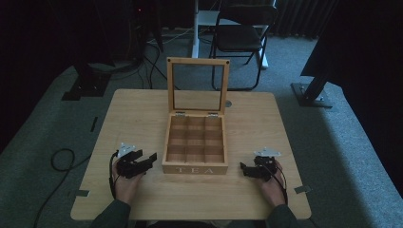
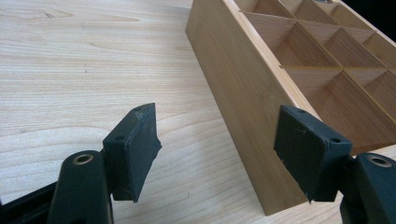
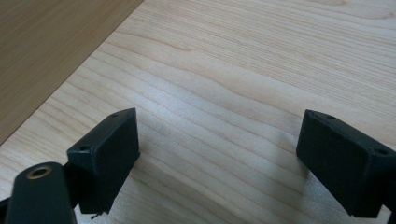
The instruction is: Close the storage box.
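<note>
high view: a wooden tea box [image 1: 195, 147] marked "tea" sits at the centre of the frame on a pale wooden bench [image 1: 138, 114], its glass-paned lid [image 1: 197, 85] standing upright and all nine compartments bare. at lower left the left gripper [image 1: 145, 160] rests on the bench just beside the box's left wall, jaws spread apart and holding nothing; at lower right the right gripper [image 1: 244, 169] lies near the box's front right corner, jaws likewise parted and empty. left gripper view shows the box's side wall [image 2: 243, 93] running up between the two pads, the right pad level with the rim, the dividers visible at upper right. right gripper view shows bare bench grain [image 3: 224, 93] between the pads and a strip of the box at upper left. judging from this, the lid is already raised and both hands flank the box; whatever comes next, closing or moving it, has not begun
</note>
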### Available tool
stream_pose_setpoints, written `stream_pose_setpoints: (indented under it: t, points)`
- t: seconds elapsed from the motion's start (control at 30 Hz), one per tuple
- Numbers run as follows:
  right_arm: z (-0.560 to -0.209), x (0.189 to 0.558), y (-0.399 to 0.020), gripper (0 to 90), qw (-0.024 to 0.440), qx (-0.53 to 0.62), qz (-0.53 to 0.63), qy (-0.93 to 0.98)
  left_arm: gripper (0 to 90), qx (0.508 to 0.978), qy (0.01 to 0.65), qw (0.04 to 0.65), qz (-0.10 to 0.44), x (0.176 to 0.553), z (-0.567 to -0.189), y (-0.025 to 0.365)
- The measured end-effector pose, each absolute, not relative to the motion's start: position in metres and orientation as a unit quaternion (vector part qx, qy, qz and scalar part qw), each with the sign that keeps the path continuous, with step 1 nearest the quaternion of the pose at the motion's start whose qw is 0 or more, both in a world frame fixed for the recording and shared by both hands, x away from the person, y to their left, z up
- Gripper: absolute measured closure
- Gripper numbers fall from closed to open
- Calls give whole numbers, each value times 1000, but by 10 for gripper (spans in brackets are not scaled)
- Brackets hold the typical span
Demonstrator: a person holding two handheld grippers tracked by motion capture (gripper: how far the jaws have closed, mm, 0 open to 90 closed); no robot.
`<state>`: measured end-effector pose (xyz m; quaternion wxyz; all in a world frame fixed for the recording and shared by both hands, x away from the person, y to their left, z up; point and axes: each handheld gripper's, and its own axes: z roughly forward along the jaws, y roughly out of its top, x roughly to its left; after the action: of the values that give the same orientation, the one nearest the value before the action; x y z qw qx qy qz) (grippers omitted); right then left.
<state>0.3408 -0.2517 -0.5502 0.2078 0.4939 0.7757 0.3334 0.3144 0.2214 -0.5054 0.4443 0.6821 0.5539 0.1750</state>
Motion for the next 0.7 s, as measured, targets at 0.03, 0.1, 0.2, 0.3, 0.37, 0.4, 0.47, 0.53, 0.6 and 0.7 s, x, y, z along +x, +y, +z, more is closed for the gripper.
stream_pose_setpoints:
  t: [0.03,0.1,0.2,0.3,0.37,0.4,0.47,0.53,0.6,0.7]
  points:
    - [-550,341,-252,127,208,494,333,776,305,681,555,445,175,314,-505,222]
    - [-550,341,-252,127,208,494,334,776,305,680,556,445,174,314,-505,223]
    - [-550,341,-252,128,208,494,334,776,304,679,558,445,172,314,-505,224]
    - [-550,341,-252,128,208,494,333,776,305,681,556,444,172,314,-504,224]
    - [-550,341,-252,128,208,494,333,776,304,681,556,445,172,314,-504,224]
    - [-550,341,-252,128,208,494,333,776,304,681,556,445,172,314,-504,224]
    - [-550,341,-252,128,208,492,334,776,304,682,556,444,171,315,-503,223]
    - [-550,341,-252,128,208,492,334,776,304,682,556,444,169,316,-503,223]
    - [-550,341,-252,128,208,492,334,777,305,684,556,441,169,317,-501,223]
    - [-550,341,-251,127,208,492,334,777,304,687,554,438,172,319,-498,223]
